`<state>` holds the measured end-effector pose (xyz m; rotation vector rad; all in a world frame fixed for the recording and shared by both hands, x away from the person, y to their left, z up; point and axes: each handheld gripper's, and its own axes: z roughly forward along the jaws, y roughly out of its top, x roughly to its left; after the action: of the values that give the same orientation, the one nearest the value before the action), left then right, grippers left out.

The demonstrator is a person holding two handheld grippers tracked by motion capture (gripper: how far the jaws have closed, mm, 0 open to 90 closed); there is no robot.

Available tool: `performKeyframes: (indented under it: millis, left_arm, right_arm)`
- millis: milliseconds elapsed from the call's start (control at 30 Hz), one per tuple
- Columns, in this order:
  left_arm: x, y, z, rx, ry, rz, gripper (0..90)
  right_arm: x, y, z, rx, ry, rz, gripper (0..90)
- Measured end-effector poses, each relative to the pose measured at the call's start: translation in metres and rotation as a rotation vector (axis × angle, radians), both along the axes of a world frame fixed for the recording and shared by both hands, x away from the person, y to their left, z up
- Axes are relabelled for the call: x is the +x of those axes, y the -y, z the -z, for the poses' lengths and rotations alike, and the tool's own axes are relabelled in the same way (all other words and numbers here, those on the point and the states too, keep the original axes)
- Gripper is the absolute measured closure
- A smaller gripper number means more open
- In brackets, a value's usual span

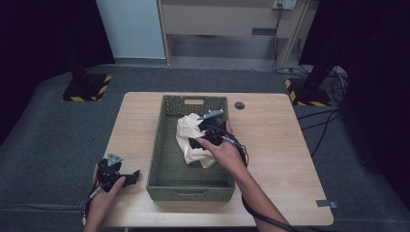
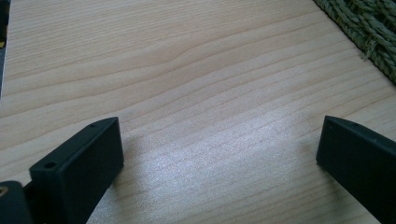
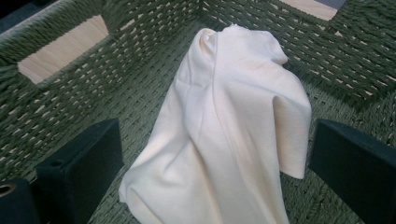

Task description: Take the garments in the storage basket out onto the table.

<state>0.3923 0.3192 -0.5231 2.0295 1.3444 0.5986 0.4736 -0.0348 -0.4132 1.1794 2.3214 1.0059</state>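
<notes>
A green woven basket (image 1: 191, 186) is set on the middle of a wooden table (image 1: 270, 145), and a cream cloth (image 1: 191, 137) is heaped inside it. A small dark round disc (image 1: 239, 105) is seen on the table beyond the basket's far right corner. On the floor past the table, two black stand bases with yellow-and-black stripes (image 1: 86, 87) are placed, one to each side.

The right gripper (image 1: 205, 131) is held inside the basket, over the cloth. In the right gripper view its jaws are spread wide, and the cloth (image 3: 224, 135) is draped between and ahead of them across the woven floor. The cloth's right edge lies just beside the right-hand finger (image 3: 359, 175); whether the two are touching cannot be made out. The left-hand finger (image 3: 79, 168) is apart from the fabric. Nothing is clamped. Beyond the fingertips the basket's walls (image 3: 70, 93) rise, with handle slots through which the table is seen.

The left gripper (image 1: 126, 178) is held low over the table, just outside the basket's left wall. Its jaws are likewise wide apart, with bare wood (image 2: 196, 93) between the fingers (image 2: 79, 172). A corner of the basket (image 2: 369, 28) is seen ahead and to the right of them, untouched.
</notes>
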Motion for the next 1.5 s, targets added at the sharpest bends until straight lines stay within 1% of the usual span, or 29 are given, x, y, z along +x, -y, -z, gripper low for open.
performKeyframes:
  millis: [100,200,300,533,633,733,967,1167,1267,1367,1500]
  left_arm:
    - [0.0,0.0,0.0,0.0,0.0,0.0,0.0]
    - [0.0,0.0,0.0,0.0,0.0,0.0,0.0]
    - [0.0,0.0,0.0,0.0,0.0,0.0,0.0]
    - [0.0,0.0,0.0,0.0,0.0,0.0,0.0]
    - [0.0,0.0,0.0,0.0,0.0,0.001,0.0]
    - [0.0,0.0,0.0,0.0,0.0,0.002,0.0]
    - [0.0,0.0,0.0,0.0,0.0,0.002,0.0]
    - [0.0,0.0,0.0,0.0,0.0,0.002,0.0]
    - [0.0,0.0,0.0,0.0,0.0,0.002,0.0]
    - [0.0,0.0,0.0,0.001,0.0,0.002,0.0]
    - [0.0,0.0,0.0,0.0,0.0,0.002,0.0]
  right_arm:
    - [0.002,0.0,0.002,-0.002,-0.006,0.013,3.3]
    - [0.004,0.0,0.005,-0.011,-0.012,0.016,3.3]
    - [0.007,-0.002,0.008,-0.008,-0.022,0.019,3.3]
    - [0.017,-0.009,0.016,-0.014,-0.042,0.036,3.2]
    - [0.021,-0.013,0.021,-0.019,-0.048,0.036,3.1]
    - [0.024,-0.014,0.025,-0.014,-0.044,0.055,3.4]
    - [0.033,-0.015,0.036,-0.027,-0.064,0.072,3.1]
    - [0.038,-0.018,0.045,-0.034,-0.09,0.08,2.7]
    - [0.042,-0.018,0.048,-0.042,-0.092,0.085,2.8]
    - [0.045,-0.019,0.051,-0.039,-0.099,0.087,2.9]
    - [0.051,-0.019,0.056,-0.046,-0.122,0.096,3.3]
